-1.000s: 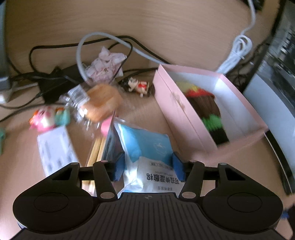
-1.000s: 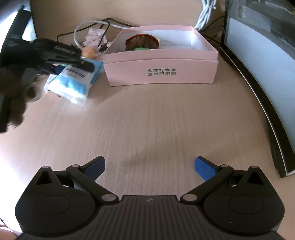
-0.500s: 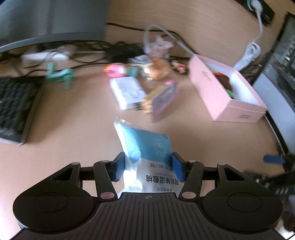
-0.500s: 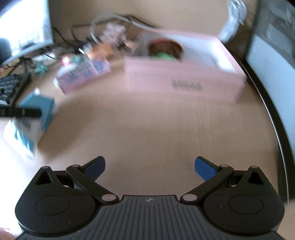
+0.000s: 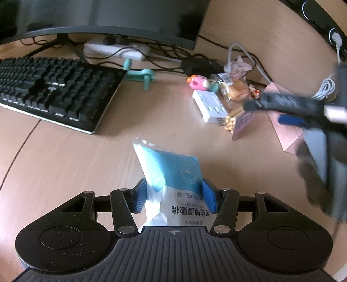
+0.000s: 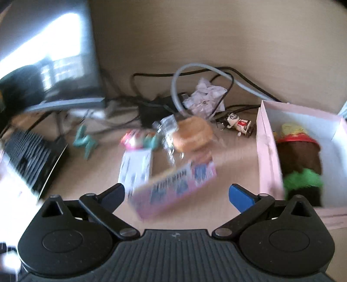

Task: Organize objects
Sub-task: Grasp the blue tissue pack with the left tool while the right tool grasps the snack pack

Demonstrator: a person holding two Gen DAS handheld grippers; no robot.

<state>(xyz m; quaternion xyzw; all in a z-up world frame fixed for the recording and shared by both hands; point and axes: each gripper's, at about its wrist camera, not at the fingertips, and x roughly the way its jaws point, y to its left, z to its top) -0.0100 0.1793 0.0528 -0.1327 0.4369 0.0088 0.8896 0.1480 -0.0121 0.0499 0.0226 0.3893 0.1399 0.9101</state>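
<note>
The blue and white wet-cotton pack (image 5: 171, 173) is clamped between the blue pads of the left gripper (image 5: 174, 196), held clear above the wooden desk (image 5: 65, 164), on the near side of the black keyboard (image 5: 54, 91) and towards its right end. The pads press on both sides of the pack, whose printed label faces the camera upside down.

Right of the keyboard lies the clutter: a teal clip (image 5: 141, 77) just off its far right corner, then a pink toy (image 5: 198, 82), a white flat box (image 5: 211, 105), a wrapped bun (image 5: 237, 91) and a pink snack box (image 5: 243, 123) with stick biscuits at its end. Further right of the keyboard stands the pink open box (image 6: 269, 156), with a brown, red and green knitted item (image 6: 301, 160) inside it. A small figurine (image 6: 238, 124) sits just beside that box's far left corner.

The right gripper (image 6: 176, 192) hangs over the clutter, blurred in the left wrist view. Its jaws stand wide and have just been closing a little; the pink snack box shows in the gap between them in the right wrist view, with neither pad touching it. A dark monitor (image 5: 108, 17) rises behind the keyboard, with a white power strip (image 5: 115, 48) and tangled cables beneath it
</note>
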